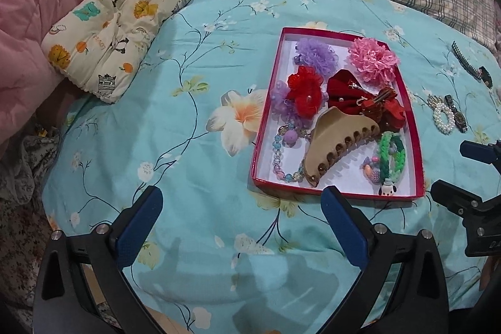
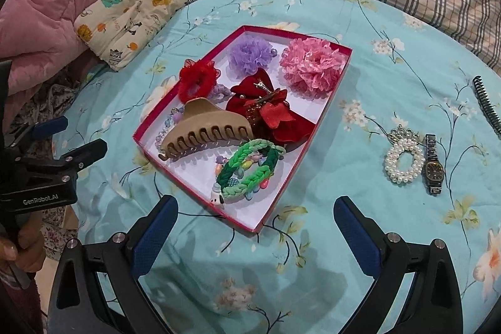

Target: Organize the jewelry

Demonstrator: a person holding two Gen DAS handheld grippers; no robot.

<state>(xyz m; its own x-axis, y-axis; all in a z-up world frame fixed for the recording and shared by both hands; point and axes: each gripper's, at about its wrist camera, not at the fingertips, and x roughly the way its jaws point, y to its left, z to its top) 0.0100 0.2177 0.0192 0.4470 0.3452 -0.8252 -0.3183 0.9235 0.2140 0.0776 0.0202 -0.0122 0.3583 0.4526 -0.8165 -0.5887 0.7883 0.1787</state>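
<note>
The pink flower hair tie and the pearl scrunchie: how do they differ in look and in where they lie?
The pink flower hair tie lies inside the red box; the pearl scrunchie lies outside it on the blue floral bedsheet, touching the wristwatch. The pink flower hair tie is ruffled fabric with hardly any hole showing; the pearl scrunchie is a ring of white beads with an open centre. The pink one looks larger. Neither is held by a gripper.
</note>
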